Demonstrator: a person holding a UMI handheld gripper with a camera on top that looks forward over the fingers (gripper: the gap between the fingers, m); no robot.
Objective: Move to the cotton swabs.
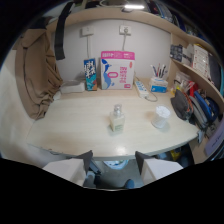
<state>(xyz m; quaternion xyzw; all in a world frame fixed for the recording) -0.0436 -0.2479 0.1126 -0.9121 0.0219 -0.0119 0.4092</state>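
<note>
A pale wooden bench (pixel 75 125) curves before me against a white wall, a brown curtain (pixel 35 75) hanging at one side and shelves (pixel 197 65) at the other. My jaws (pixel 113 161) hang short of the bench's near edge, spread wide and holding nothing. The cotton swabs (pixel 161 116), in a clear tub, stand well beyond them, beside a small pump bottle (pixel 117 119). A pink box (pixel 117 69) leans at the wall.

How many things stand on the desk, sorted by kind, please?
Bottles: 1, pump bottle
Clear cups: 1, cotton swabs cup
Cartons and boxes: 2, dark carton, pink box
Power strips: 1
Pen holders: 1
Total: 6
</note>
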